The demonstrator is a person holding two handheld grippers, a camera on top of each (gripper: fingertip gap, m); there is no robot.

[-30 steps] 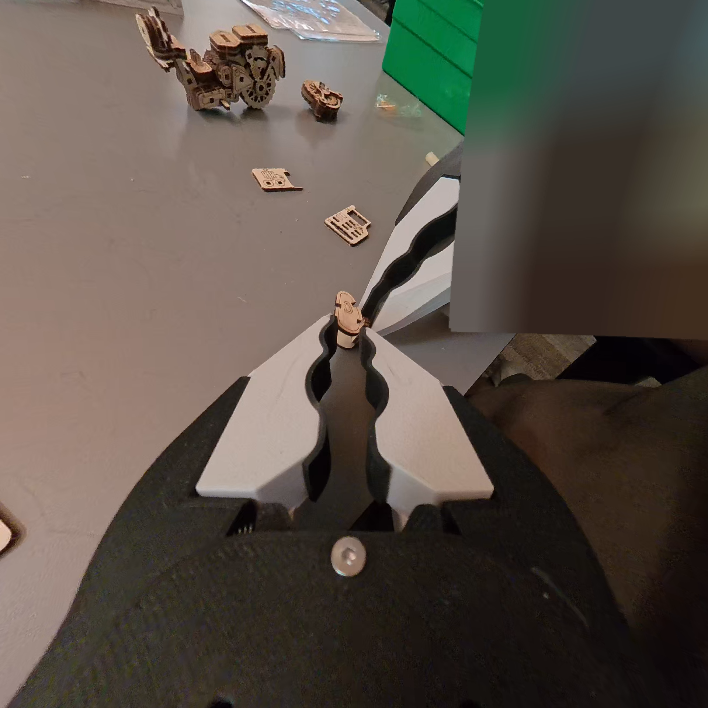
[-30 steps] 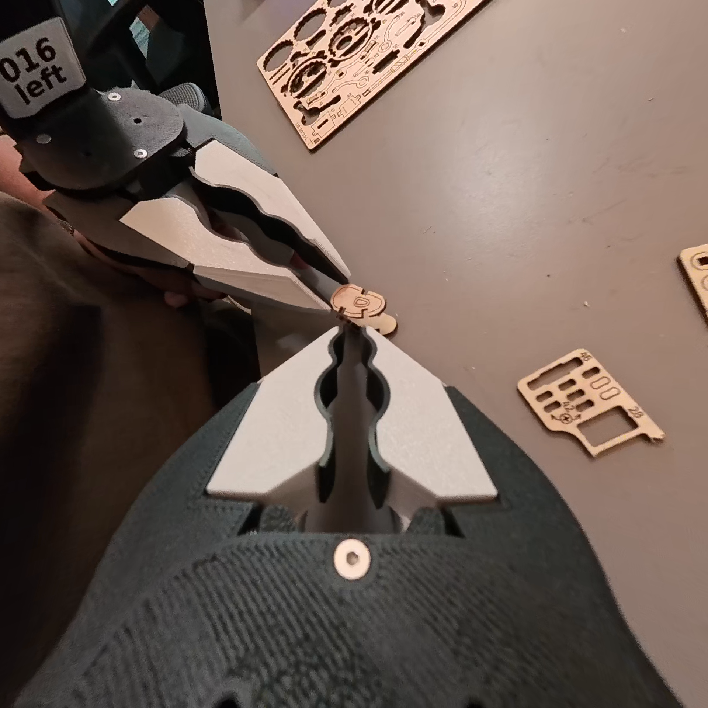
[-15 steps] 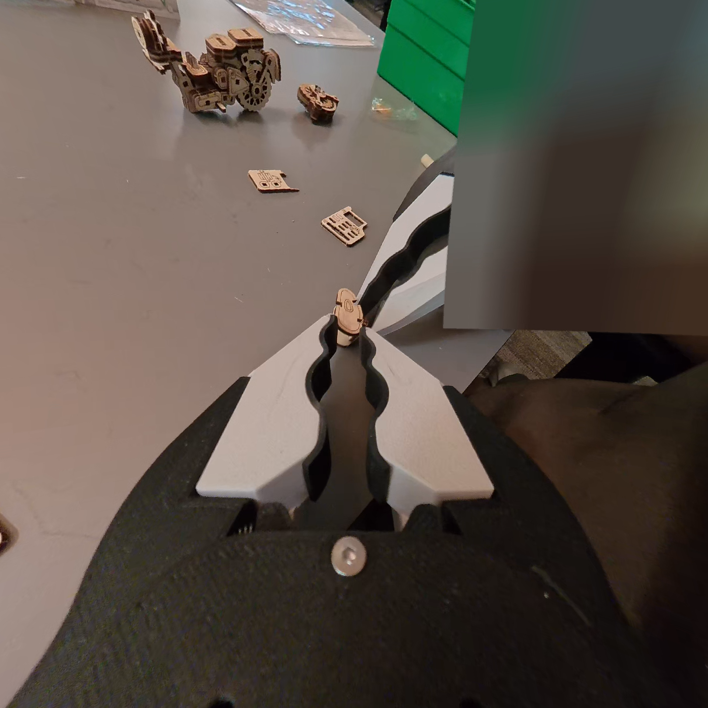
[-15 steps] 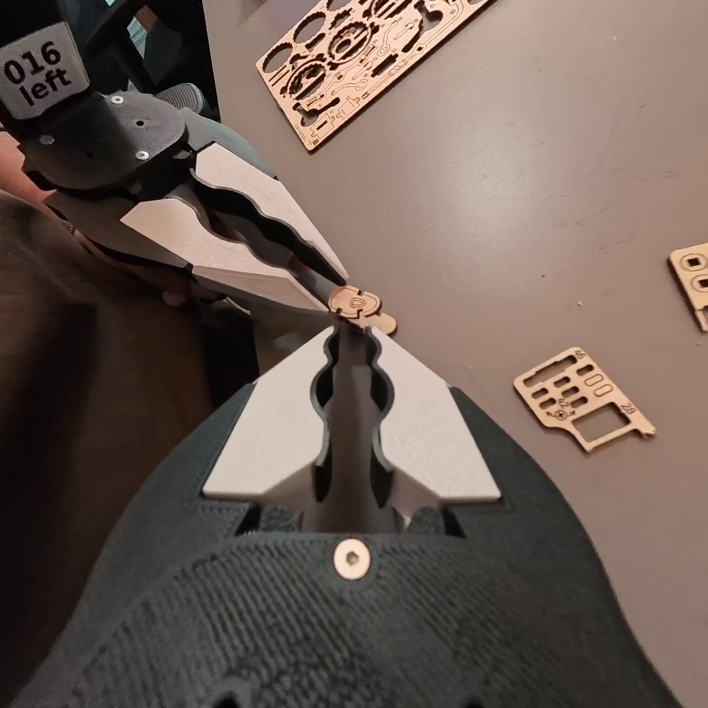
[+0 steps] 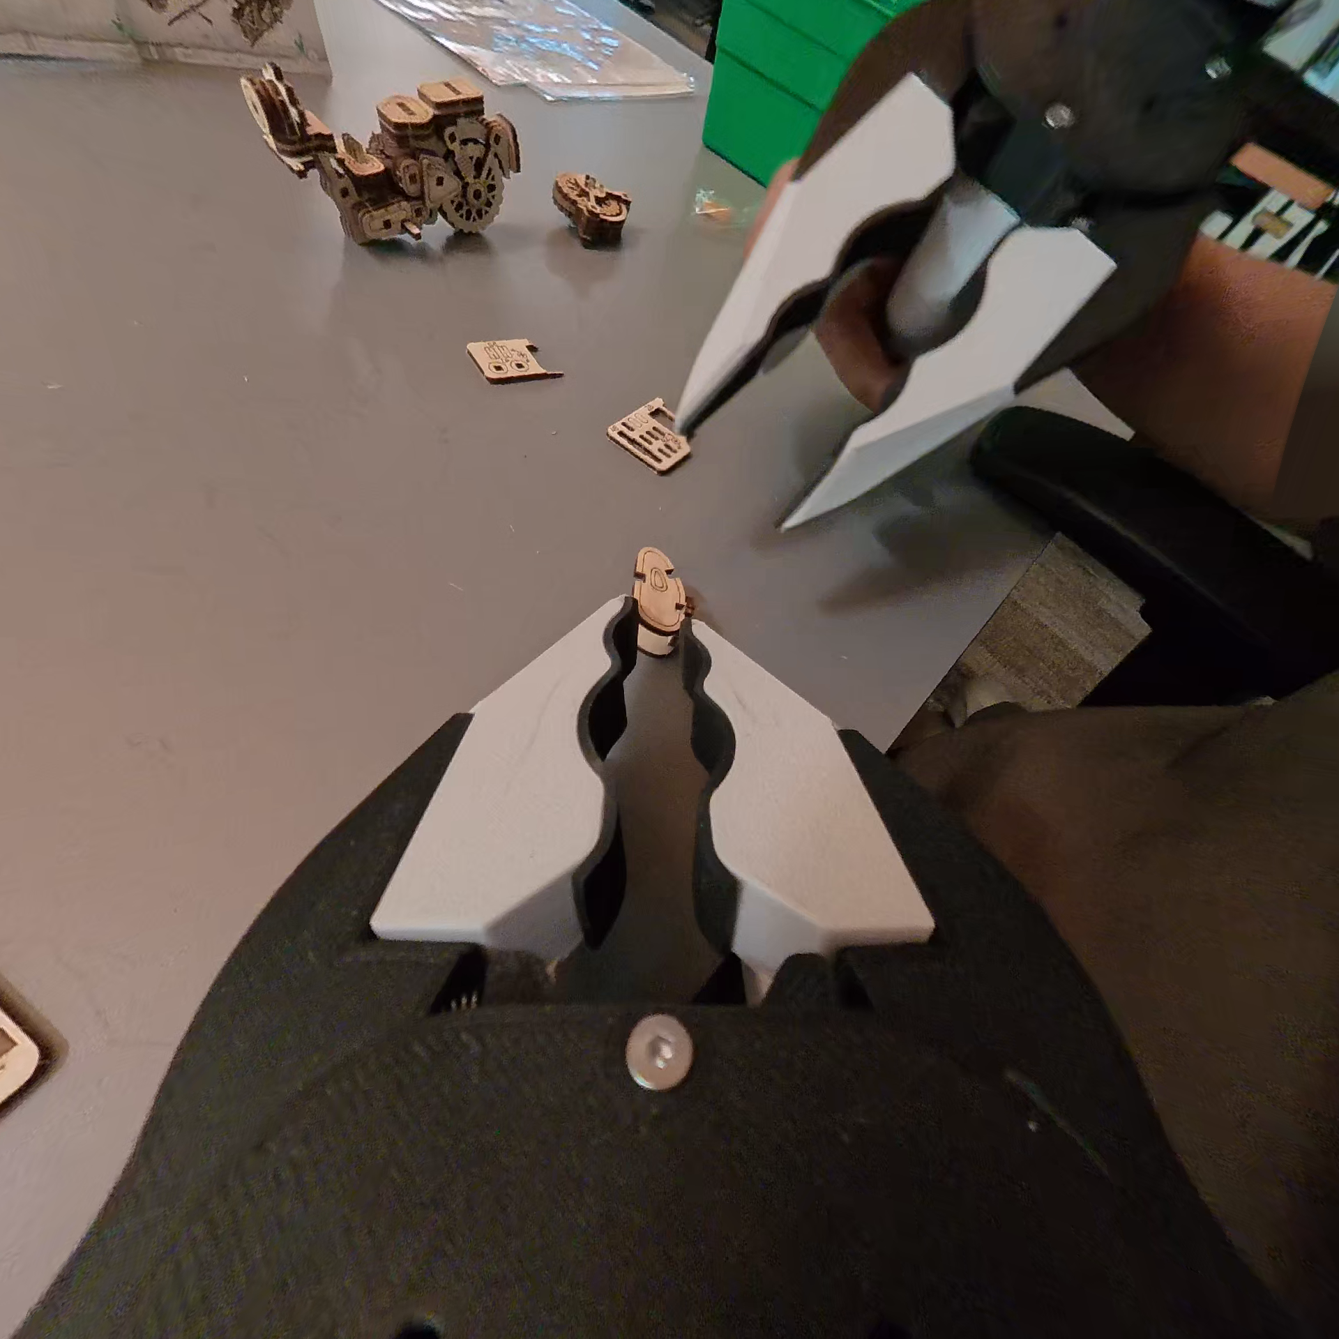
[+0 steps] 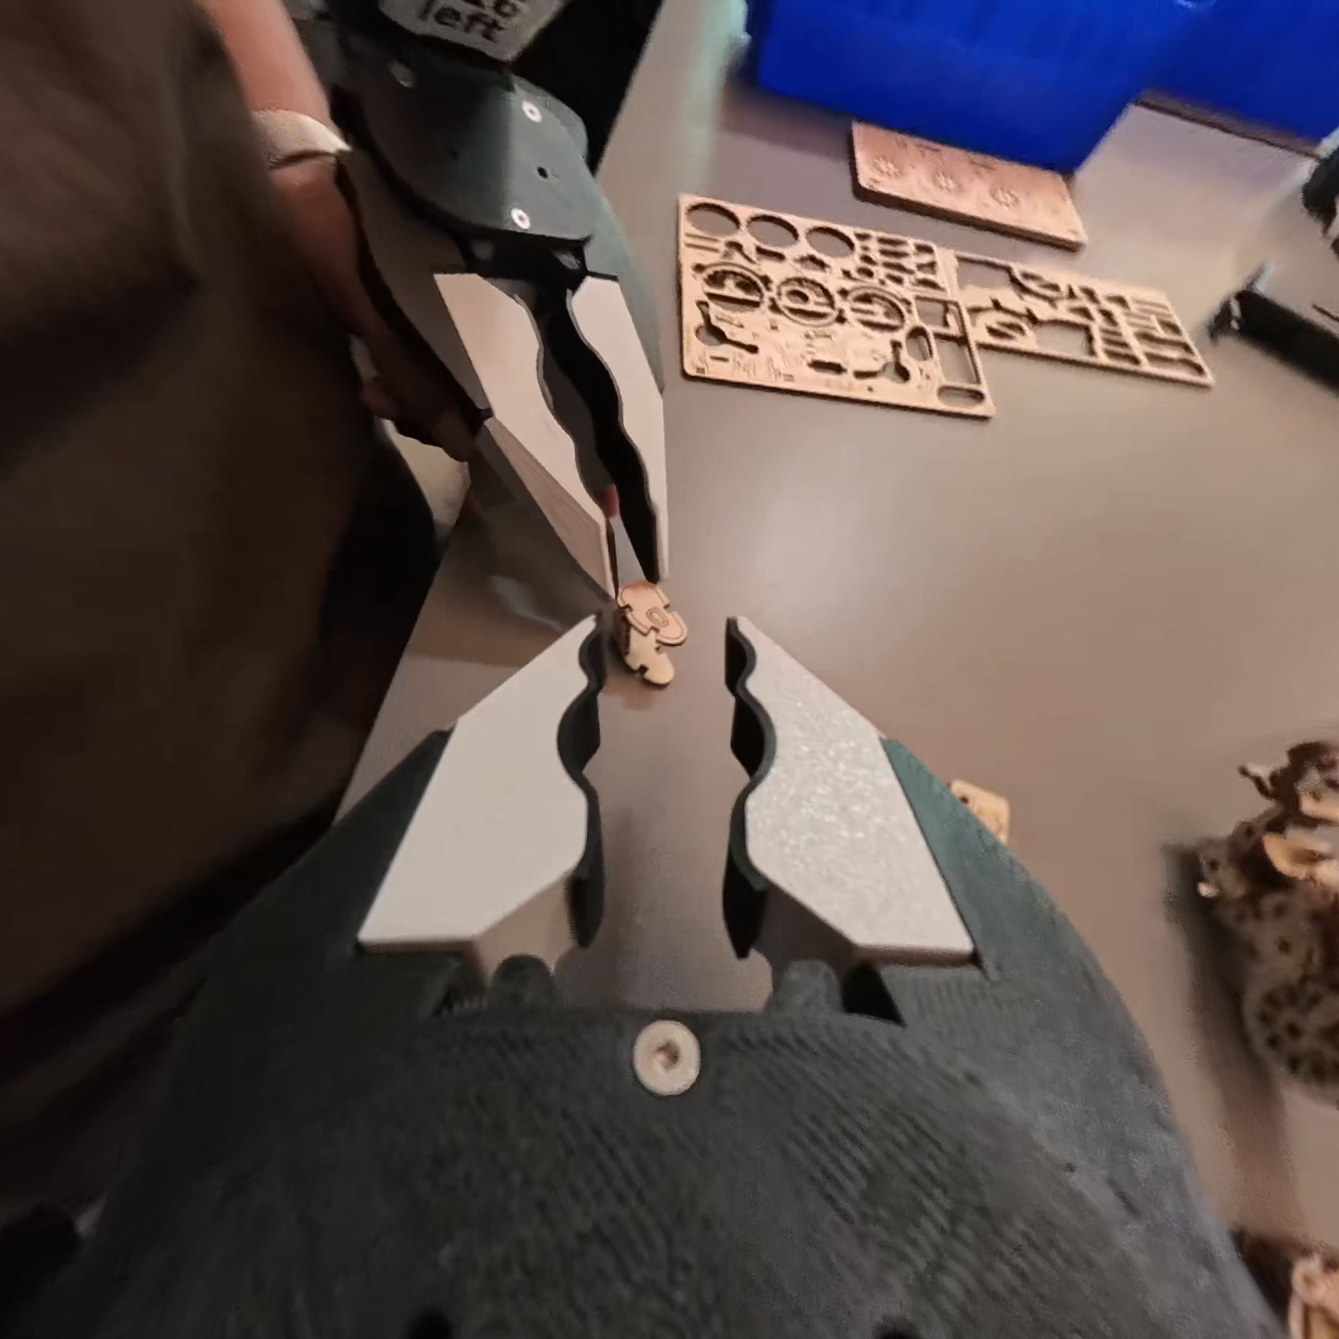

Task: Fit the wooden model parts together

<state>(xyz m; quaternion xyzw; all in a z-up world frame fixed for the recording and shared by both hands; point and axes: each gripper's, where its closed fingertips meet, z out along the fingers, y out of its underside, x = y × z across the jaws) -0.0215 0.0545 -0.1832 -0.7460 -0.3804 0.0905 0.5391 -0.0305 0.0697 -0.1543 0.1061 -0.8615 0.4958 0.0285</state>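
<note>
My left gripper (image 5: 658, 617) is shut on a small wooden part (image 5: 656, 601), two little flat pieces joined together, held just above the grey table (image 5: 217, 580) near its edge. In the right wrist view the same part (image 6: 647, 637) hangs from the left gripper's tips (image 6: 636, 576). My right gripper (image 6: 661, 632) is open and empty, with its jaws wide apart just short of the part. In the left wrist view the right gripper (image 5: 733, 477) hovers blurred to the upper right, clear of the part.
A partly built wooden model (image 5: 384, 167) and a small sub-assembly (image 5: 590, 206) stand at the far side. Two flat punched pieces (image 5: 511, 360) (image 5: 648, 442) lie between. Wooden part sheets (image 6: 819, 311) (image 6: 1087, 326), a green bin (image 5: 782, 87) and a blue bin (image 6: 978, 65) lie farther off. My right fingertips sit around 4 cm from my left ones.
My right gripper has opened, let go of the small part and pulled back from it. My left gripper still holds the part in about the same place.
</note>
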